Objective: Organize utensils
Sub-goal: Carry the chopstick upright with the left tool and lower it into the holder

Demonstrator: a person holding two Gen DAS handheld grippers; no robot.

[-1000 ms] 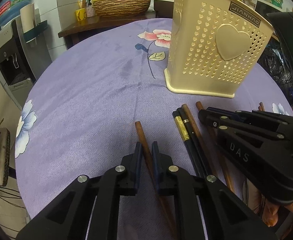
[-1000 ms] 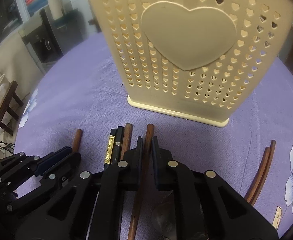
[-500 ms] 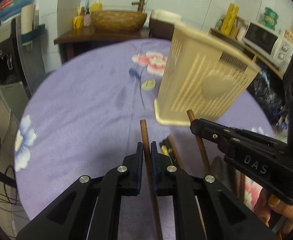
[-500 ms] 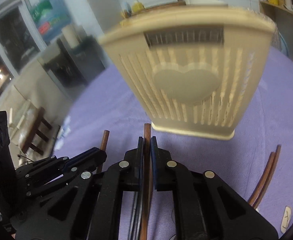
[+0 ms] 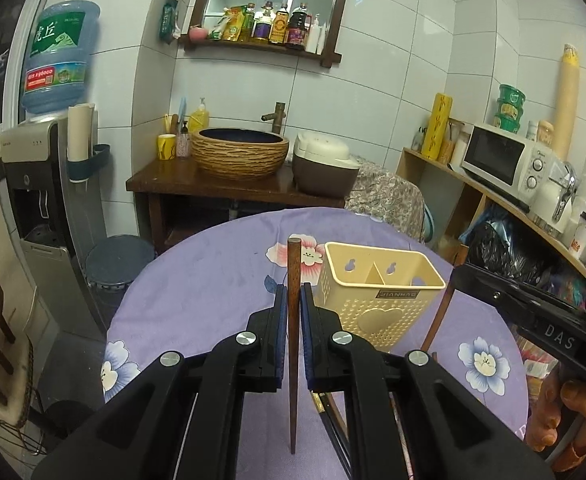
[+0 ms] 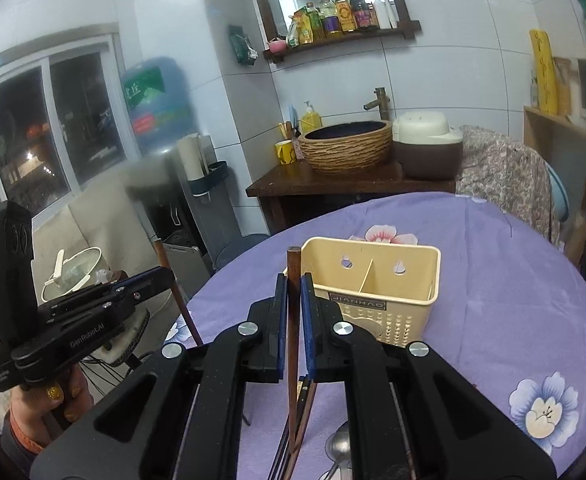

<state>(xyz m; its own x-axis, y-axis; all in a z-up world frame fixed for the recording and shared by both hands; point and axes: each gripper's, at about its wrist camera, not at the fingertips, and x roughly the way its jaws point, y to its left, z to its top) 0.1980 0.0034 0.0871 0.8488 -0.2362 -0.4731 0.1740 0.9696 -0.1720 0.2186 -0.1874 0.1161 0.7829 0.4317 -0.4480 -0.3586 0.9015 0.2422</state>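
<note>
A white tiled kitchen holds my round table with a purple flowered cloth (image 5: 213, 292). A cream plastic holder with heart holes (image 5: 377, 304) stands in its middle. My left gripper (image 5: 289, 300) and right gripper (image 6: 291, 292) each pinch one brown wooden chopstick (image 5: 293, 344) (image 6: 293, 340), high above the table.

Tablecloth (image 5: 213, 292) was purple w/ pink & white-blue flowers. Cream holder (image 5: 377, 300) had heart perforations. Chopstick (image 5: 293, 320) was dark brown.
</note>
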